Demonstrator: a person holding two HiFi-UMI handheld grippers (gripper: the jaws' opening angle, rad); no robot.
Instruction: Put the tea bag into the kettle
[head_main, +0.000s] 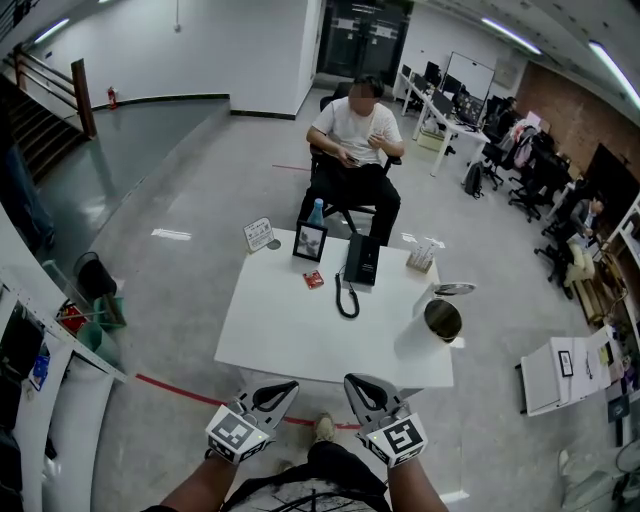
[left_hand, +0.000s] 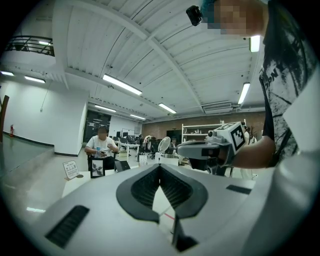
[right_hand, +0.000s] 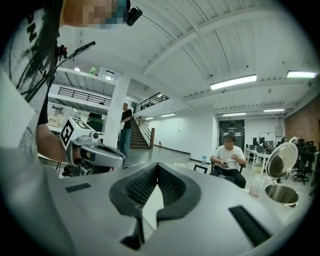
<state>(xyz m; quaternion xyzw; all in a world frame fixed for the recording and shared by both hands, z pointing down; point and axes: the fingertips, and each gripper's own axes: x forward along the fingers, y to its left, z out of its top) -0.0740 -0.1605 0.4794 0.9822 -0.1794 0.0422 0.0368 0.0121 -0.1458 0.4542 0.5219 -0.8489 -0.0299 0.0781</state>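
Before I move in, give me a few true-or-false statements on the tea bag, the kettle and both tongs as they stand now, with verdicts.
1. The kettle has its lid open. True.
2. The tea bag is already inside the kettle. False: it lies on the table, just in front of the picture frame.
3. The left tongs hold the tea bag. False: they are shut and empty, at the table's near edge.
4. The right tongs are shut with nothing between them. True.
5. The kettle stands at the table's far left corner. False: it stands by the near right corner.
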